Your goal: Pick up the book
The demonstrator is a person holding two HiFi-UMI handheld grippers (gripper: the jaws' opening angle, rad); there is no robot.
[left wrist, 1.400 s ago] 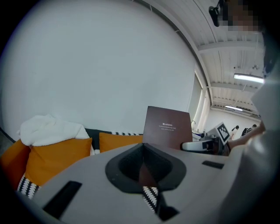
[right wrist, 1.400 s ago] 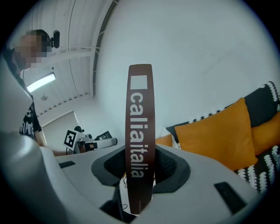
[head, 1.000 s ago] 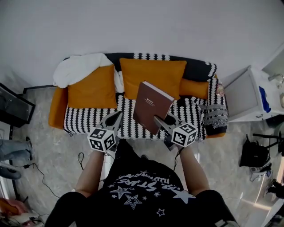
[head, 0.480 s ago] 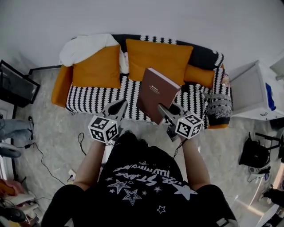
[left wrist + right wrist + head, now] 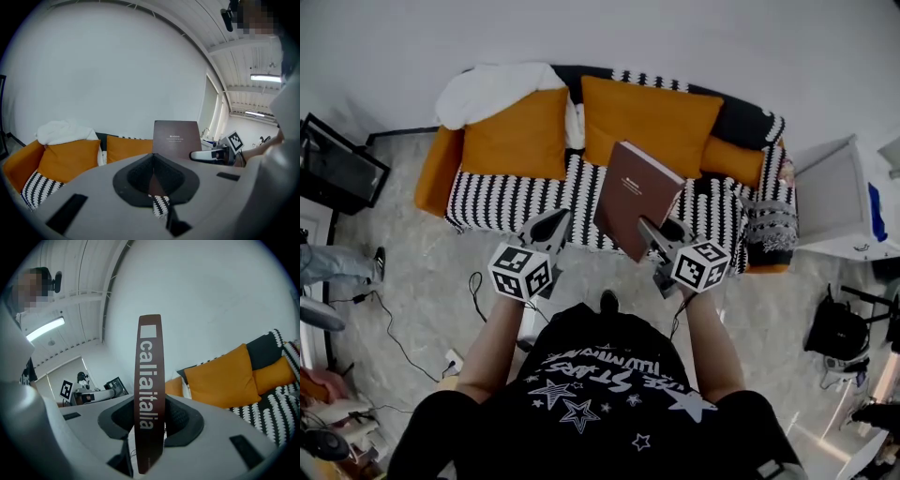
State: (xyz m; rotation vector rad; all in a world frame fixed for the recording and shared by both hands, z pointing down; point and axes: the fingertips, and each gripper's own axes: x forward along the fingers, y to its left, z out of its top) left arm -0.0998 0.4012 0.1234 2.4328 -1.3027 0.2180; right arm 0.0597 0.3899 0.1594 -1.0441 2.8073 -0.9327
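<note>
In my right hand-held gripper (image 5: pixel 652 234), the book (image 5: pixel 636 192) sits pinched at one corner — it could pivot loose; left hand-held gripper (image 5: pixel 556 220) closed, empty.

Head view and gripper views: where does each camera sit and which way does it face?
Head view: on the person's head, looking steeply down at the sofa; shows forearms, shirt, left gripper, and right gripper clamping the book.
Left gripper view: on the left gripper, facing sofa and wall along its closed jaws.
Right gripper view: on the right gripper, facing along jaws clamped on the book's spine.
Shared: all show book and sofa; each gripper view shows the other gripper.
</note>
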